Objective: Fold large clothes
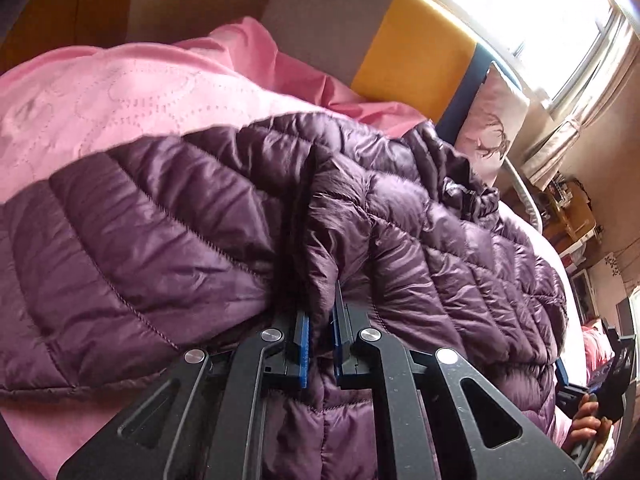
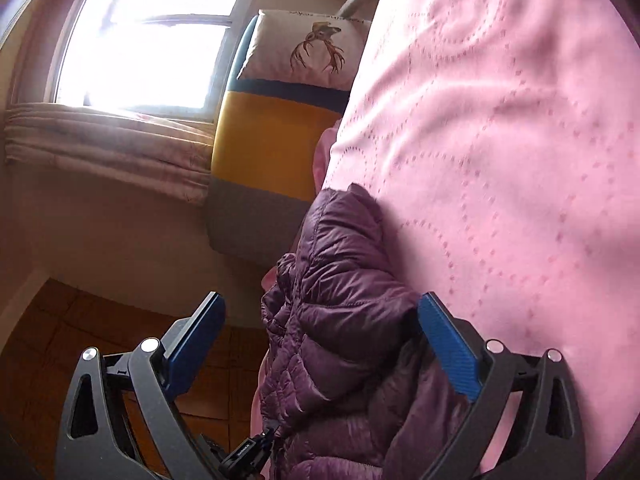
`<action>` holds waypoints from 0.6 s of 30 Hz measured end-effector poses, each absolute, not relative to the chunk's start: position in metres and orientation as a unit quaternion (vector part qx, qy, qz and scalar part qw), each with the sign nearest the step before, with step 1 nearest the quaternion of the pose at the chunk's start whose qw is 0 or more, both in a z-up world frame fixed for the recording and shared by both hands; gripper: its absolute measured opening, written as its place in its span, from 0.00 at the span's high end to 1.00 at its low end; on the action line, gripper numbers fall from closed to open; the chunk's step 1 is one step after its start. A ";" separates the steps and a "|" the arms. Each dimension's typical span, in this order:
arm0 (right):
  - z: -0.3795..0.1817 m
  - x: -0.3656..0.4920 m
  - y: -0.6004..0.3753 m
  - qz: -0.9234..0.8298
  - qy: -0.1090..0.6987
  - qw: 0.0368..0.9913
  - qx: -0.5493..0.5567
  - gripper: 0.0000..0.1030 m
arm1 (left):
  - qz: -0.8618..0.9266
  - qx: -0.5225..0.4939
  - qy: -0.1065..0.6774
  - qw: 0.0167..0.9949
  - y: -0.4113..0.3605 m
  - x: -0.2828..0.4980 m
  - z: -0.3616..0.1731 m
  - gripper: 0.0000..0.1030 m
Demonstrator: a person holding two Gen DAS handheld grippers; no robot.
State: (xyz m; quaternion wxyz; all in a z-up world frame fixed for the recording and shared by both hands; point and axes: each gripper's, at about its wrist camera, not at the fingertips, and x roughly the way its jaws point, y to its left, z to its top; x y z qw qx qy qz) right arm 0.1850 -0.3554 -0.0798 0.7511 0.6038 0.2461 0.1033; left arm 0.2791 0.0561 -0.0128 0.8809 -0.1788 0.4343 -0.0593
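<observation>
Black linkages of the left gripper (image 1: 320, 344) fill the near foreground, its blue pads pressed together on a ridge of the purple jacket (image 1: 224, 220), which sprawls across the pink bedspread (image 1: 92, 96). Most of the coat lies rumpled on that bedspread, one flap turned over the body near the grip (no tidy crease shows yet), so the folding looks barely begun. Off the bedspread's edge, the right gripper (image 2: 320, 344) stands spread wide around a hanging end of the jacket, its pads apparently not yet pressing the fabric. Beyond the bedspread sits a deer-print pillow (image 2: 308, 48). Squaring and flattening all seem to remain.
</observation>
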 end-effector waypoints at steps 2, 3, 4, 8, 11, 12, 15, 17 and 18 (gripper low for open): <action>-0.063 0.180 -0.359 0.082 0.263 0.783 0.558 0.06 | -0.050 -0.166 0.428 0.887 0.057 0.280 -0.007 0.93; -0.055 0.182 -0.356 0.075 0.274 0.801 0.527 0.06 | -0.047 -0.165 0.425 0.889 0.058 0.279 -0.007 0.93; -0.046 0.186 -0.350 0.066 0.290 0.820 0.489 0.08 | -0.048 -0.165 0.422 0.890 0.059 0.279 -0.005 0.93; -0.015 0.213 -0.296 0.067 0.330 0.883 0.328 0.18 | -0.072 -0.150 0.418 0.893 0.050 0.275 -0.007 0.93; -0.010 0.241 -0.246 0.070 0.352 0.907 0.219 0.21 | -0.089 -0.127 0.418 0.895 0.037 0.269 -0.012 0.93; -0.012 0.251 -0.236 0.058 0.360 0.912 0.188 0.21 | -0.093 -0.122 0.418 0.896 0.033 0.268 -0.013 0.92; -0.044 0.279 -0.230 0.009 0.398 0.904 0.157 0.22 | -0.088 -0.112 0.417 0.898 0.030 0.269 -0.014 0.93; -0.069 0.294 -0.236 -0.008 0.420 0.893 0.163 0.23 | -0.084 -0.120 0.418 0.897 0.035 0.272 -0.016 0.93; -0.076 0.295 -0.236 -0.014 0.422 0.893 0.157 0.23 | -0.086 -0.123 0.420 0.895 0.035 0.274 -0.018 0.93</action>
